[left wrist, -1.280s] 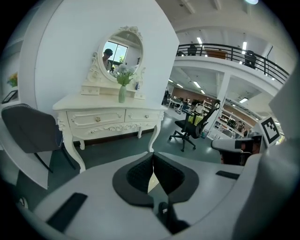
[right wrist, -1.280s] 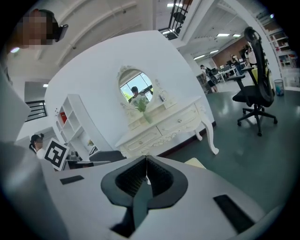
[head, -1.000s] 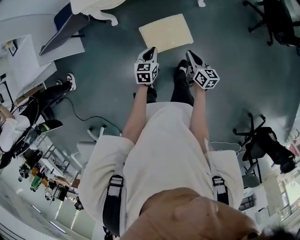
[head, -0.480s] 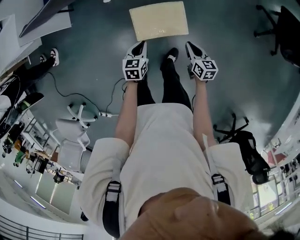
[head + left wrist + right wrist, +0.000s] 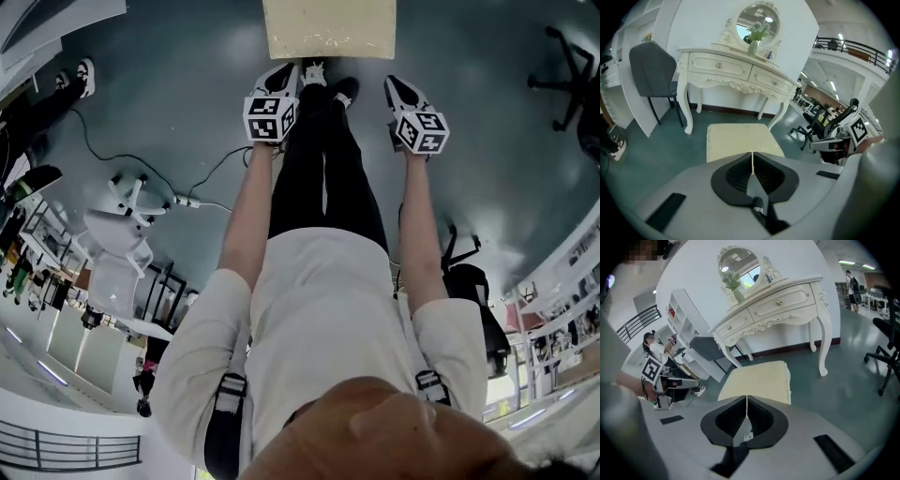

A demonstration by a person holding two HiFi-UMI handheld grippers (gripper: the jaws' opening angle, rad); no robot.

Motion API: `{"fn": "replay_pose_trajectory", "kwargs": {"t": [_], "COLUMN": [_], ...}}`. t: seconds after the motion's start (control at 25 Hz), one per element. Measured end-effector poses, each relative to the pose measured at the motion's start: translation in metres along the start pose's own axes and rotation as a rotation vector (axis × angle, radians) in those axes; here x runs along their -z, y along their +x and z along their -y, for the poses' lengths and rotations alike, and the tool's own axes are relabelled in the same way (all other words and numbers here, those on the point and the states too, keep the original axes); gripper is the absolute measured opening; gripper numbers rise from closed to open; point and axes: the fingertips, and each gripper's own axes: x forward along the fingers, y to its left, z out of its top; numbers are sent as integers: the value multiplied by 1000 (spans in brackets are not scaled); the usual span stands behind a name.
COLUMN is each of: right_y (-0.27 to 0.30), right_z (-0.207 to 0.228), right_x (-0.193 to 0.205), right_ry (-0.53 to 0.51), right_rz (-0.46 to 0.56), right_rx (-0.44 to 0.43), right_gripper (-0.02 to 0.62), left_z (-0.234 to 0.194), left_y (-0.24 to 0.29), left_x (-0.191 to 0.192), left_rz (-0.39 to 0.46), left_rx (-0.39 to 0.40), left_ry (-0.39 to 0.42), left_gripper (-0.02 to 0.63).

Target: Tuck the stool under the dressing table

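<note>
head view: left claw (image 5: 287,71) and right claw (image 5: 395,84) closed, near stool (image 5: 328,28).

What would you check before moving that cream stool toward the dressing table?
1. Stool in front of the dressing table, not yet under it: ok.
2. Floor between the table's legs bare: ok.
3. Left gripper and right gripper gripping the stool: not ok, both shut, empty.
4. Stool squared to the gap: cannot tell.
5. Grey chair apart from the stool: ok.
</note>
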Motion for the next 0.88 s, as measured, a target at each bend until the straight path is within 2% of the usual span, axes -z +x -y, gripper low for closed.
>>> {"fn": "replay_pose_trajectory", "kwargs": {"t": [0.12, 0.28, 0.48, 0.52, 0.56, 0.68, 0.76, 0.88], "right_y": [29, 63, 81, 82, 84, 92, 97, 104], "right_z": [12, 27, 76, 84, 91, 103, 108, 112], "right_x": [30, 70, 81, 78, 76, 77, 80, 80], "right_ry": [-36, -76, -84, -83, -84, -88, -83, -70], "right_rz": [-47, -79, -31, -16, -7, -19, -37, -54], "right_rx": [7, -3, 108, 129, 144, 156, 157, 147], "right_gripper": [44, 46, 49, 58, 76, 194, 210, 210], "left_z": [-20, -55, -87, -91, -94, -96, -96, -97], "left_y": [27, 53, 80, 82, 85, 92, 97, 105], "left_x": [40, 79, 98, 99, 100, 111, 121, 134], "left_rz": [-34, -28, 17, 27, 31, -1, -36, -113], "left_rx": [0, -57, -136, -147, -153, -150, -143, -134], "left_ry": [-20, -26, -41, -46, -50, -39, -19, -15], "left_gripper": [17, 17, 28, 47, 98, 208, 260, 291]}}
